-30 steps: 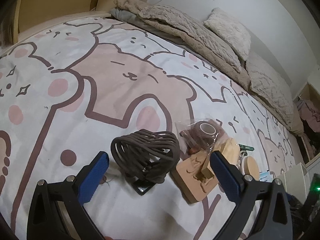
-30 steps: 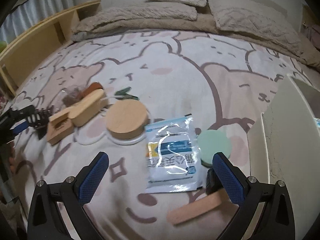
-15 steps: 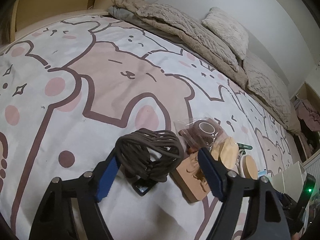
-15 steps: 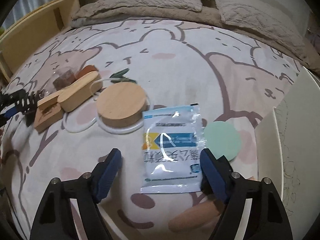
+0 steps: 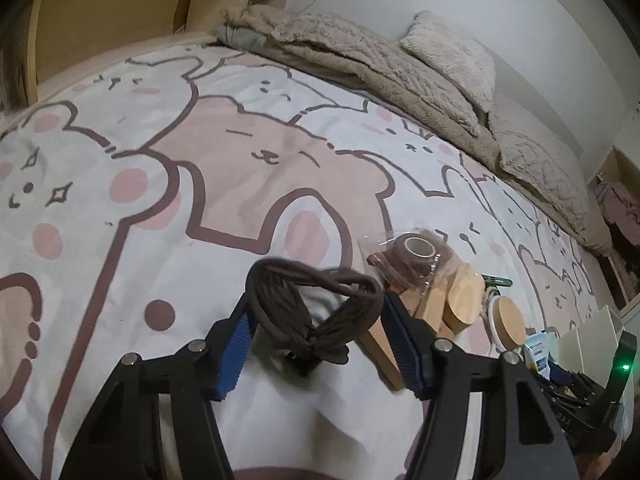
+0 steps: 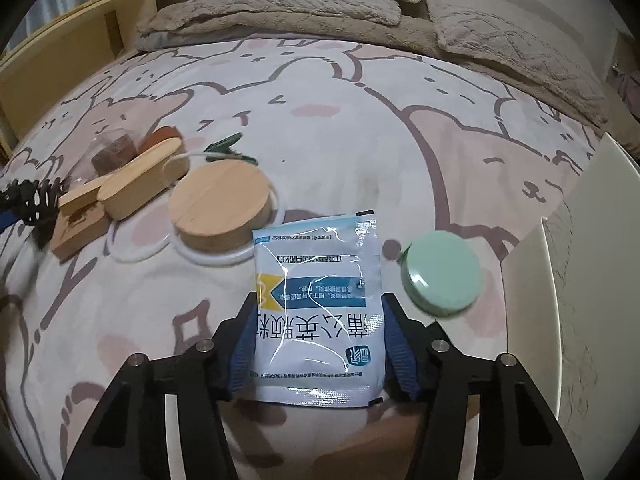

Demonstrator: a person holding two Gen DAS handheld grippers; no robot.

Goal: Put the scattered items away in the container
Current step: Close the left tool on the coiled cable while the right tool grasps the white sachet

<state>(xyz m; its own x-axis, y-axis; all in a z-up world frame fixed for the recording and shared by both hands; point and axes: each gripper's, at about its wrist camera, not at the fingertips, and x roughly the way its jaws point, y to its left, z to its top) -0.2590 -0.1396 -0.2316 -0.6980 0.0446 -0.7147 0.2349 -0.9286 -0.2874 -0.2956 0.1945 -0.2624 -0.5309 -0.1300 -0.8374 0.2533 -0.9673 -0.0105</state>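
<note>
On the bear-print bedspread [image 5: 248, 168] (pillows [image 5: 452, 52] behind), closing fingers [image 5: 234, 340] pinch a hair-tie bundle [image 5: 312, 300], the right's [image 6: 390, 344] a sachet [image 6: 320, 312].

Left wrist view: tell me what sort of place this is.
A bedroom, most likely: the items lie on a bed with a cartoon-bear sheet, a rumpled fleece blanket and a pillow against the wall, plus a wooden headboard shelf.

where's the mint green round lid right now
In the right wrist view, the mint green round lid lies on the bedsheet right of the blue-and-white sachet, just left of the white container.
</note>
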